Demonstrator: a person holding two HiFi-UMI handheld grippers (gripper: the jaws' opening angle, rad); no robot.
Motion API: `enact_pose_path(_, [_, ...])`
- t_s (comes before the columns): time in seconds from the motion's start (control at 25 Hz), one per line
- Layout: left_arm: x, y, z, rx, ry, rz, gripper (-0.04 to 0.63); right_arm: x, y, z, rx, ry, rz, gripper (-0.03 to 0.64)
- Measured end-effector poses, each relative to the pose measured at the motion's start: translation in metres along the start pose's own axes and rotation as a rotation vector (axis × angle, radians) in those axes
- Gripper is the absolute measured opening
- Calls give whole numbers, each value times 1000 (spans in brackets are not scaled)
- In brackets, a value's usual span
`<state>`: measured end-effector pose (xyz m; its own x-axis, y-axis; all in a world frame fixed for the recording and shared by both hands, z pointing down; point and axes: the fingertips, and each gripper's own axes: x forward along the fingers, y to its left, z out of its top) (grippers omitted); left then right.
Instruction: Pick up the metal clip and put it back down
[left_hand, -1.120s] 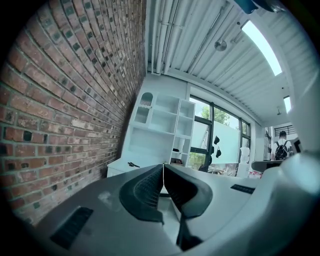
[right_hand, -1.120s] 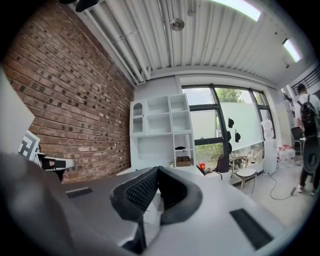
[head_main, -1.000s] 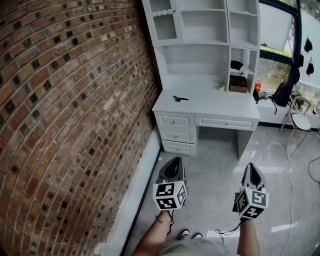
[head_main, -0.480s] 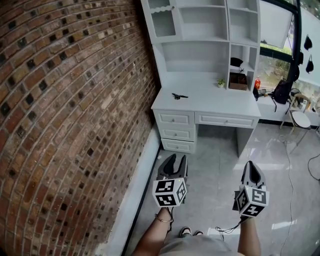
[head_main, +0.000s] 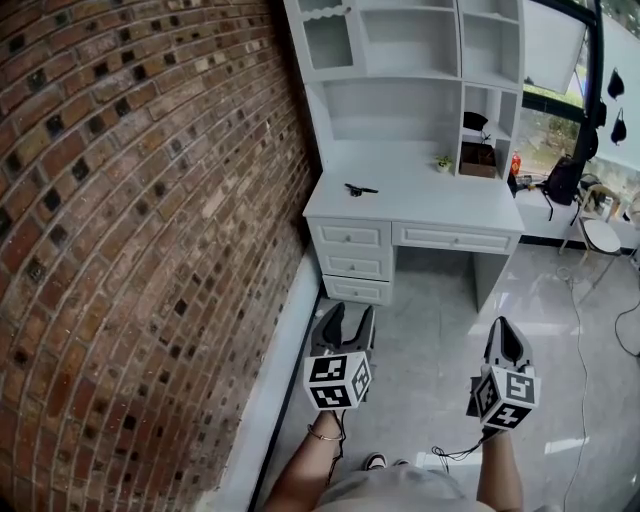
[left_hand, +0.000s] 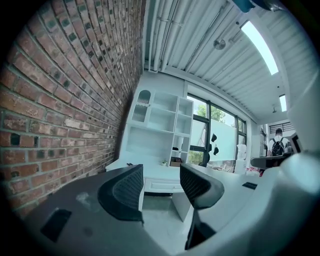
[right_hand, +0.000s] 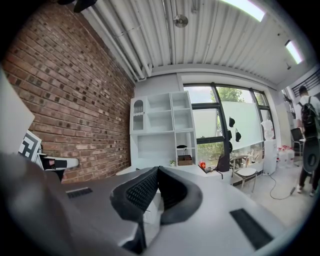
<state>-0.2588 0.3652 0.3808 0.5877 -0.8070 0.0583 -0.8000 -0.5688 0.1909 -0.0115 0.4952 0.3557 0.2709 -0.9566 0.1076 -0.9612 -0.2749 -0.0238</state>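
Approach stage: I am spreading the jaws of the left gripper (head_main: 345, 312), readying a grasp, keeping the right gripper (head_main: 503, 326) pressed together and empty, metal clip (head_main: 360, 189) lying on the desk (head_main: 440, 205) well ahead of both.

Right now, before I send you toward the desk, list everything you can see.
black metal clip: one, black, on the desk top, left part
white wooden desk with shelf unit: one, white, ahead, against the wall
red-brown brick wall: one, red-brown, along the left
small green potted plant: one, green, back of the desk top
brown box: one, brown, compartment at the desk's right back
black backpack: one, black, by the window right of the desk
pale round stool: one, whitish, far right
grey tiled floor: one, grey, below the grippers
left gripper: one, grey, jaws apart, empty
right gripper: one, grey, jaws together, empty
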Motion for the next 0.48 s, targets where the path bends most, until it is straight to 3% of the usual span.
enact_pose_path(0.48, [15,29,-14,3,41,4,212,13,6,-29,17,81,-14,2])
